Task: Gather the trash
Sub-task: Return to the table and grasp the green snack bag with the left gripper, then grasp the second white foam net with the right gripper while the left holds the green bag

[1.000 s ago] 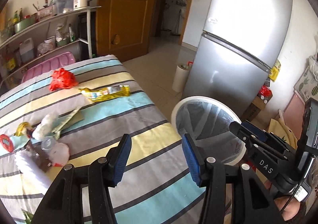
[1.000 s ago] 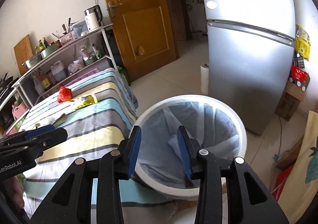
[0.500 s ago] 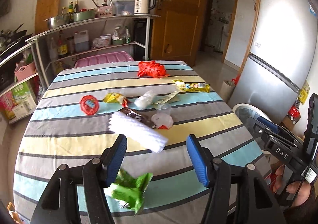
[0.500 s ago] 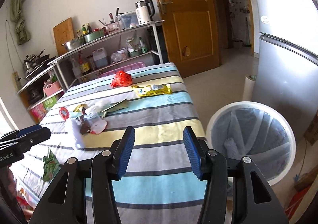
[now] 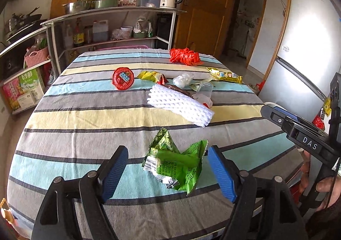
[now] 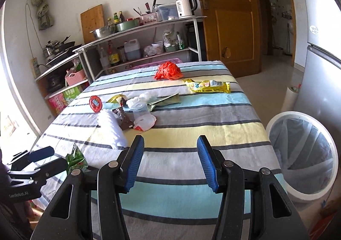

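Trash lies scattered on the striped tablecloth [image 5: 85, 112]. A crumpled green wrapper [image 5: 177, 167] sits near the front edge, between the fingers of my left gripper [image 5: 167, 154]. The jaws are opening and the pads stand clear of the wrapper. Farther back lie a white foam net [image 5: 179, 105], a red lid [image 5: 123, 78], a clear plastic cup [image 5: 204, 88], a yellow wrapper [image 5: 223, 74] and a red plastic bag [image 5: 185, 56]. My right gripper [image 6: 170, 140] hovers open and empty above the table's near edge. The lined white bin [image 6: 294, 113] stands on the floor to its right.
A metal shelf rack [image 5: 106, 26] with pots, bottles and a kettle stands behind the table. A silver fridge [image 5: 309, 48] rises at the right, next to a wooden door [image 6: 230, 26]. A hand [image 5: 326, 186] holds the right gripper.
Both views swung left from the bin to the table. Both grippers' jaws spread wider. The left gripper came down over the green wrapper, which now sits between its fingers.
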### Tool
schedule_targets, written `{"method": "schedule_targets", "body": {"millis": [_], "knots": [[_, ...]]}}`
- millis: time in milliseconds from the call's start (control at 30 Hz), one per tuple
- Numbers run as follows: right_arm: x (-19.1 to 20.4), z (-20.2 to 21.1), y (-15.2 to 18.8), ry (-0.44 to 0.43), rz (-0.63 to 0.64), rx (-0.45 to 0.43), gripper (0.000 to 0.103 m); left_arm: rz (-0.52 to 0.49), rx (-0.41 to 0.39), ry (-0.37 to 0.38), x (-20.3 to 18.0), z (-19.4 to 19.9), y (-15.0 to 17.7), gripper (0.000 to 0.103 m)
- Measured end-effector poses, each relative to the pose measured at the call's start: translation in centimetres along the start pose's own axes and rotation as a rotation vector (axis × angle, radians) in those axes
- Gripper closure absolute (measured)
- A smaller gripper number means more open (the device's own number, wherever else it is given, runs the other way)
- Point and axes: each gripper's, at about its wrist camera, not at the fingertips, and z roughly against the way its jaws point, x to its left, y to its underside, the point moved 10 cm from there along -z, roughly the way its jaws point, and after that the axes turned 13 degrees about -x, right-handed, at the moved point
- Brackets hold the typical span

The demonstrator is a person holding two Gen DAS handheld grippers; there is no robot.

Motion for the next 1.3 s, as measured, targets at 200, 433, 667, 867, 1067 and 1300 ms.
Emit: {"method": "schedule_targets", "body": {"millis": [200, 433, 667, 867, 1067, 1300], "knots": [[1.6, -0.7, 1.0, -0.019, 0.030, 0.028, 0.050, -0.010, 0.035, 0.007, -0.2, -1.7, 1.0, 0.025], [2.3, -1.4, 1.2, -0.017, 0.053, 0.039, 0.050, 0.013, 0.066, -0.003, 0.6, -3.1, 1.7, 0.027], [3.1, -2.3, 1.1, -0.012, 0.071, 0.054, 0.050, 0.083, 0.058, 0.008, 2.3, -3.3, 1.2, 0.049], [4.6, -3.4, 1.2, -0.024, 0.098, 0.067, 0.050, 0.120, 0.047, 0.015, 3.7, -3.0, 1.0, 0.055], [7.0, -5.3, 1.8, -0.080, 0.127, 0.112, 0.050, 0.139, 0.037, -0.014, 5.4, -3.3, 0.2, 0.055], [9.3, -7.9, 2.1, -0.122, 0.124, 0.157, 0.050, 0.158, 0.021, -0.026, 6.7, -3.7, -0.8, 0.055]]}}
